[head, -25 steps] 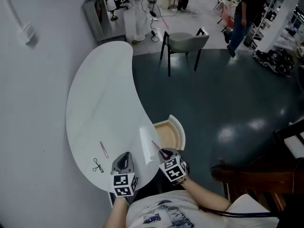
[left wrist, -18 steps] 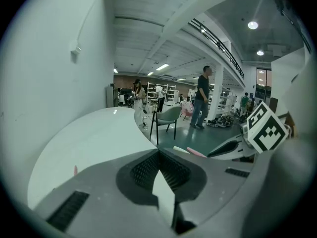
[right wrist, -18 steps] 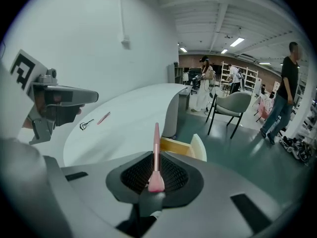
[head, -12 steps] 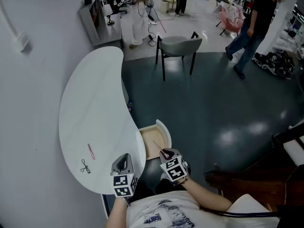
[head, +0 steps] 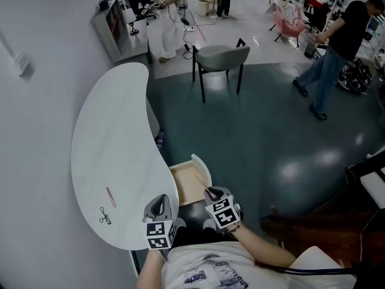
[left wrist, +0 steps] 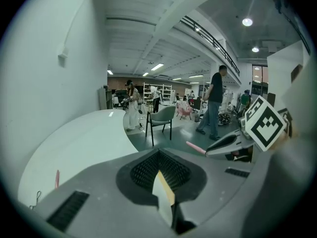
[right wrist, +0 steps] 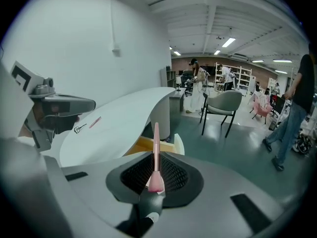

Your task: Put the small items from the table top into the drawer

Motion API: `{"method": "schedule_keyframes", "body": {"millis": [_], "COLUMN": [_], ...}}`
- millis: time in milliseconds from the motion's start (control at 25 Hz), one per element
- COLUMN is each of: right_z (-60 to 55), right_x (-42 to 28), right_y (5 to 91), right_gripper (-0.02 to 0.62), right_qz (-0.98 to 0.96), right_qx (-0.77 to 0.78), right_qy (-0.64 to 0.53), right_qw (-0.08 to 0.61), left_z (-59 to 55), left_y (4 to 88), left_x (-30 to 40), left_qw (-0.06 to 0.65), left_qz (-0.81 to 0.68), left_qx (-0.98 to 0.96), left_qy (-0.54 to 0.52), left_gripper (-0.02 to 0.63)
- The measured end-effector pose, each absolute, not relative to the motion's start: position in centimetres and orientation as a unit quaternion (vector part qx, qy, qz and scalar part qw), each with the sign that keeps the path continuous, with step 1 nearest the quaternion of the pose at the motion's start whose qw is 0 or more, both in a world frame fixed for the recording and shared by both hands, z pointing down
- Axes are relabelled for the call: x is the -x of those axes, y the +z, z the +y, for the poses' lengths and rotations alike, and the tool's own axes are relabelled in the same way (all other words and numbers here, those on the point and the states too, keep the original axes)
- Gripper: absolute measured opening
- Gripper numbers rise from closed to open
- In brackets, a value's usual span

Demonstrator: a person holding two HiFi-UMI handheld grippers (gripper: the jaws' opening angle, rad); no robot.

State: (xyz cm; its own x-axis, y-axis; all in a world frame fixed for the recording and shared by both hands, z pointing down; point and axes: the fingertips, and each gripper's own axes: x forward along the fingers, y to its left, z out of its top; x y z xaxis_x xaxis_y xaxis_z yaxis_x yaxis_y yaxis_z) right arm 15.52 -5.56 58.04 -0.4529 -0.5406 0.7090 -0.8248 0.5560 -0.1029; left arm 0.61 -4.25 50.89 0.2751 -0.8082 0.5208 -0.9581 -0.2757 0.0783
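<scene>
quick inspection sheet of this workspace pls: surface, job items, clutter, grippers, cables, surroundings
surface: white curved table top, set against the wall
job's things: loose pink stick and small black item lie apart on it; drawer open
clutter: nothing seen
grippers: right hand-held gripper shut on held pink stick, over the drawer's near end; left hand-held gripper shut, with a pale sliver at its jaws that I cannot identify
cables: wall cable runs down to a small box
surroundings: grey chair, person on dark floor
</scene>
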Motion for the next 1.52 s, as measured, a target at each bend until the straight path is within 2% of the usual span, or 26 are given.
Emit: {"method": "schedule_keyframes", "body": {"millis": [720, 1520], "right_z": [-10.9, -13.3], "right_x": [-12.3, -10.1], "right_y": [63.7, 71.6], "right_gripper": [0.060, 0.060], "right_qz": [-0.782, -0.751], "right_qx": [-0.451, -0.469], "right_qy": [0.278, 0.324], "right_qw": [0.329, 0.333], "left_z": [-11.4, -14.9], "left_y": [56.8, 63.2], "left_x": [2.5, 1.0], "left_qw": [0.229, 0.258], "left_qz": [-0.519, -0.485], "left_qx": [-0.792, -0.803], "left_qy": [0.225, 0.230], "left_gripper": [0.020, 0.020]}}
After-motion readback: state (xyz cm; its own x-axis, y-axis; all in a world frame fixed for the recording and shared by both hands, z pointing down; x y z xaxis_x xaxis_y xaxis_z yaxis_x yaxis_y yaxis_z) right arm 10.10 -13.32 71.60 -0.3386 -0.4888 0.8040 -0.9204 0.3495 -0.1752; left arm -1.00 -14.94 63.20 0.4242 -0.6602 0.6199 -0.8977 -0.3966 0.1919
